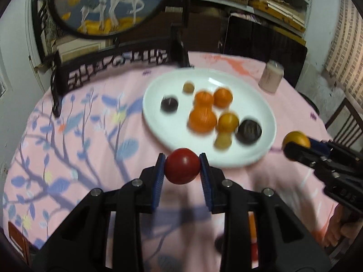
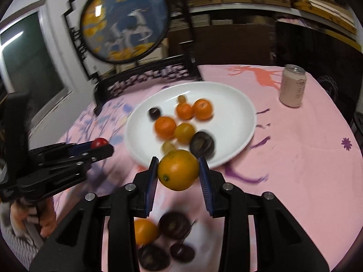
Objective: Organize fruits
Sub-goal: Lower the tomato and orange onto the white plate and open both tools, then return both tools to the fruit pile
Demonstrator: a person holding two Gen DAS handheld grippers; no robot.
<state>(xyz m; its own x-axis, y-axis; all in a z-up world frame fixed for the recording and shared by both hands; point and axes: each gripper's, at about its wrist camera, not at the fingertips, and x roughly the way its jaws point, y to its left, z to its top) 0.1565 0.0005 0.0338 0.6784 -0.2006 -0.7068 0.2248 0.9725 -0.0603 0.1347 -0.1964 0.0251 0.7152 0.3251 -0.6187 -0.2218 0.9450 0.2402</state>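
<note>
Pink cloth (image 2: 295, 158) on table w/ white plate (image 2: 238, 104) of fruit mid-table. Left gripper (image 1: 182, 165) pinches red tomato (image 1: 182, 166), right gripper (image 2: 178, 170) pinches orange (image 2: 178, 170), both above plate's near rim.

The left wrist view looks forward and downward along its own fingers (image 1: 205, 174), close above the pink tablecloth (image 1: 90, 140), toward the white plate (image 1: 158, 86) just ahead. The right wrist view looks down at a similar slant along its fingers (image 2: 205, 176), from the plate's (image 2: 238, 104) other near side. Both share the plate, the pale can (image 1: 271, 77) (image 2: 292, 86), the round deer screen (image 1: 109, 2) (image 2: 124, 22), and each sees the other gripper at its edge.
</note>
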